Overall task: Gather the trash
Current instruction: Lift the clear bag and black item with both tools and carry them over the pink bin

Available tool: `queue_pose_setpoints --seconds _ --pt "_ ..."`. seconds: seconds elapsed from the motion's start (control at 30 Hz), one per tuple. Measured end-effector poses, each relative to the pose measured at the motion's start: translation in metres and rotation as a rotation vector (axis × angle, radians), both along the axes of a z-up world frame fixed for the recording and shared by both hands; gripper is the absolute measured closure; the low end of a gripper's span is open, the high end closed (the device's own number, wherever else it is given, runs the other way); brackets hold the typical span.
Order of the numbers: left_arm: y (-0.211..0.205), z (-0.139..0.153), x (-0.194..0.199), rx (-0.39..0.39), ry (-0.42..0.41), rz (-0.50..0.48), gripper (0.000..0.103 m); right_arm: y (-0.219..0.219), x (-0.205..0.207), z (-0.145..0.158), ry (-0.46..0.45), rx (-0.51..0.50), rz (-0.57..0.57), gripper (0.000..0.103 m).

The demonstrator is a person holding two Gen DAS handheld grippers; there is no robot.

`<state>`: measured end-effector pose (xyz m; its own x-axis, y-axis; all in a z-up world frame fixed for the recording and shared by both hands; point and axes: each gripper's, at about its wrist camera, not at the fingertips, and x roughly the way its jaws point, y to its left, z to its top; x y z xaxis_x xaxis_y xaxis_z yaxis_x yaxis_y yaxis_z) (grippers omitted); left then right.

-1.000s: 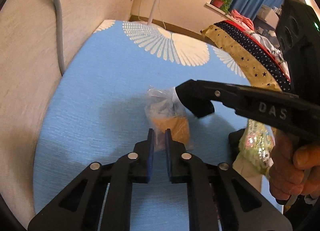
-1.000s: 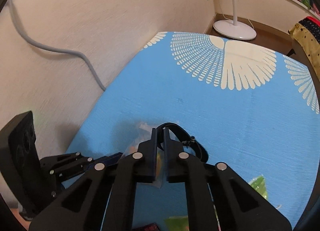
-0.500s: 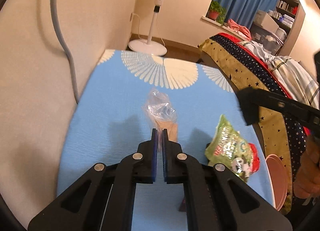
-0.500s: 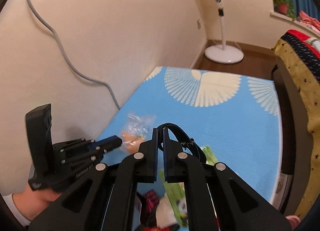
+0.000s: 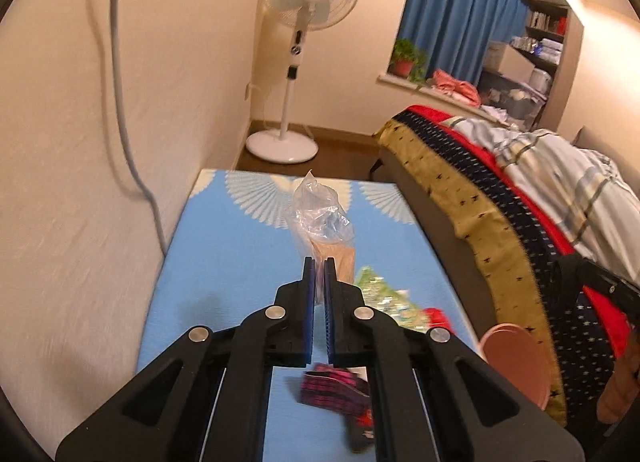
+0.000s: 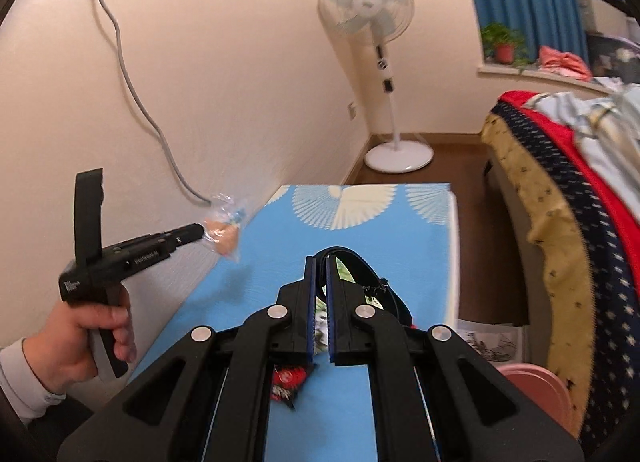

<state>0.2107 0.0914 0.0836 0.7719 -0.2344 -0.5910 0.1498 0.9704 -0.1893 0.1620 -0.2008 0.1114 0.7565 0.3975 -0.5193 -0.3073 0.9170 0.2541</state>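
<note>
Left gripper [image 5: 319, 262] pointed forward and slightly down over the blue bench [image 5: 240, 246], jaws clamped on a clear bag [image 5: 322, 222] with something orange-brown inside. Bag hung off the jaw tips, clear of the bench; right wrist view showed it in the air near the wall, just past the bench's left edge. Left hand [image 6: 86, 336] wrapped the pistol handle, white sleeve at the wrist, gripper body roughly level and aimed right toward the bench.

Right gripper [image 6: 320, 262] sat above the bench's near end, aimed along it toward the fan [image 6: 372, 14]. Jaws narrow, pinching a black strap [image 6: 360, 262] that looped out to the right of the tips.

Green wrapper [image 5: 380, 294] and dark pink-patterned packet [image 5: 336, 386] lay on the bench below the left gripper. Pink bin [image 5: 516, 362] stood off the bench's right edge, beside the bed [image 5: 460, 190].
</note>
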Motion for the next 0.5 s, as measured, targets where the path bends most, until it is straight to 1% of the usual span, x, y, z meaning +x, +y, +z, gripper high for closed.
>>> queue_pose_setpoints --seconds 0.13,0.3,0.5 --pt "-0.027 0.011 -0.021 0.017 -0.018 -0.029 0.099 -0.028 -0.027 0.01 -0.027 0.021 -0.047 0.098" --pt "-0.062 0.019 -0.05 0.041 -0.045 -0.065 0.099 -0.056 -0.054 0.022 -0.072 0.011 -0.103 0.098" --pt "-0.094 0.014 -0.075 0.073 -0.065 -0.083 0.099 -0.086 -0.077 0.015 -0.091 0.013 -0.178 0.098"
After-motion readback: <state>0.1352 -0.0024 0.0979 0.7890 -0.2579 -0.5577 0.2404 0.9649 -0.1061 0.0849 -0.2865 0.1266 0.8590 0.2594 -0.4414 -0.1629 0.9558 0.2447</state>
